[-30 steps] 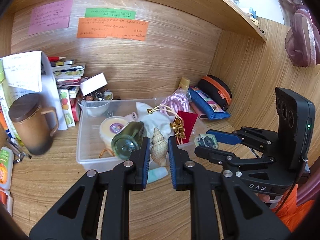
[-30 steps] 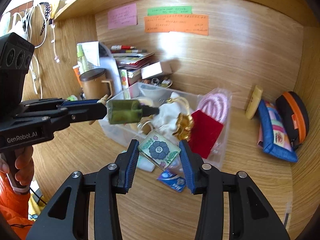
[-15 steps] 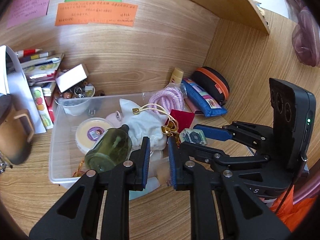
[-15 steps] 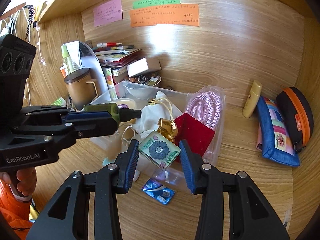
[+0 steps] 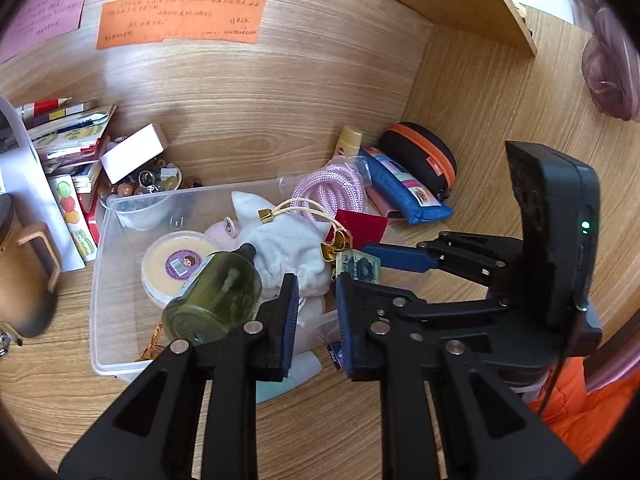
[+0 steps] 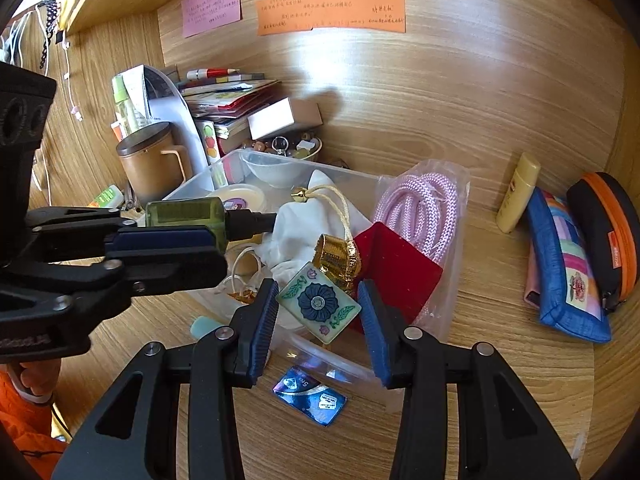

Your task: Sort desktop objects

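My left gripper (image 5: 312, 312) hovers over the clear plastic bin (image 5: 96, 280); a green glass bottle (image 5: 212, 296) lies tilted against its left finger, outside the narrow empty gap between the jaws. The bottle shows beside that gripper in the right wrist view (image 6: 188, 216). My right gripper (image 6: 318, 312) is shut on a flat tile with a blue flower (image 6: 318, 306) and holds it above the bin's near right corner. The tile also shows in the left wrist view (image 5: 358, 266). The bin holds a white cloth pouch (image 5: 288, 244), a round yellow tin (image 5: 176, 264) and a red pouch (image 6: 396, 272).
A pink rope in a bag (image 6: 420, 208), a blue pencil case (image 6: 560, 272), a black-orange case (image 6: 608, 232) and a yellow tube (image 6: 518, 192) lie right of the bin. A brown mug (image 6: 150, 164), books and a bead bowl stand at back left. A blue packet (image 6: 310, 398) lies on the desk.
Both grippers have moved forward toward the bin. The green bottle at the left gripper has swung from level to pointing neck-first into the bin. The seashell between the left jaws is gone from view.
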`<state>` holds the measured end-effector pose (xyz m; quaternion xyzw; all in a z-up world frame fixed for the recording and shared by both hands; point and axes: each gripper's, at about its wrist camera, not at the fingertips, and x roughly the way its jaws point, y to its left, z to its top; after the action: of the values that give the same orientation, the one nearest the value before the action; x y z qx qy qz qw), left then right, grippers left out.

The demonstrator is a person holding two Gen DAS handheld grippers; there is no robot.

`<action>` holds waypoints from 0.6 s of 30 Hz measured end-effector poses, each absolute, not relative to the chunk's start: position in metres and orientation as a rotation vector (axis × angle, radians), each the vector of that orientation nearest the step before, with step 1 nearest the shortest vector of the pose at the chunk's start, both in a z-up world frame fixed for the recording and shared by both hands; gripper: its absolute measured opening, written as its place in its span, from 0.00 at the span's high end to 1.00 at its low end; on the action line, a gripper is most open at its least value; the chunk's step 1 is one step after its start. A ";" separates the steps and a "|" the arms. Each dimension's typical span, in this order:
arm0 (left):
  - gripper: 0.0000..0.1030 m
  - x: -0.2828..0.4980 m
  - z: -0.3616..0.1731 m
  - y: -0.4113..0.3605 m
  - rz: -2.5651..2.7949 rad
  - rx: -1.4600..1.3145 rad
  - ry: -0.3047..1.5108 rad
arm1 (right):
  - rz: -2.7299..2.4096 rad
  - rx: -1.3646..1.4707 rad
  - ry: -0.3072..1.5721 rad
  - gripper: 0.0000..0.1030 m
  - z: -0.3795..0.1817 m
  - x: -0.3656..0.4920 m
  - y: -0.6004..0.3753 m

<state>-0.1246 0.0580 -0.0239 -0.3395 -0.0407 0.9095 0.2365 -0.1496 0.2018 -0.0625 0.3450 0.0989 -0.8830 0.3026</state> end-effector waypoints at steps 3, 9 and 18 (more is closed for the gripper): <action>0.84 -0.124 -0.025 0.057 2.487 -0.945 -0.125 | -2.345 0.928 0.260 0.64 -0.065 -0.153 0.201; 0.83 -0.115 -0.028 0.055 2.489 -0.962 -0.123 | -2.341 0.930 0.250 0.64 -0.066 -0.154 0.202; 0.83 -0.114 -0.031 0.020 2.582 -1.020 -0.182 | -2.343 0.931 0.232 0.64 -0.068 -0.155 0.202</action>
<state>-0.1140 0.0201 -0.0309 -0.3608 -0.0642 0.9131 0.1788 -0.1551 0.2015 -0.0681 0.3508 0.0872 -0.8827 0.3001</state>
